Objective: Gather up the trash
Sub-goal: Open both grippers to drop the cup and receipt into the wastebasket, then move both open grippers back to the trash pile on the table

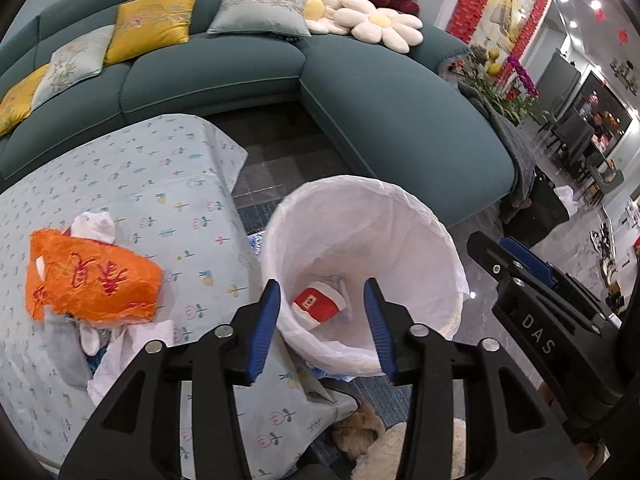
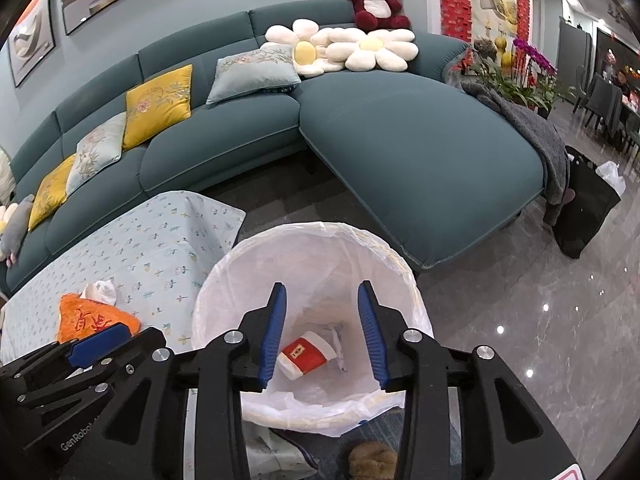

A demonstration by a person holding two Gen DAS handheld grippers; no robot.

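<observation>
A bin lined with a white bag (image 1: 420, 216) (image 2: 248, 252) stands on the floor beside the table. A red and white paper cup (image 1: 318, 304) (image 2: 306, 354) lies inside it with some crumpled paper. My left gripper (image 1: 323, 326) is open and empty above the bin's near rim. My right gripper (image 2: 322, 334) is open and empty over the bin; it also shows at the right of the left wrist view (image 1: 532, 276). An orange plastic bag (image 1: 88, 284) (image 2: 94, 318) and crumpled white tissues (image 1: 94, 226) lie on the table.
The table has a light blue flowered cloth (image 1: 152, 184) (image 2: 160, 240). A teal sofa (image 1: 380, 100) (image 2: 400, 140) with cushions stands behind. More white paper (image 1: 132, 344) lies at the table's near edge. Fluffy slippers (image 1: 360, 428) lie on the floor below.
</observation>
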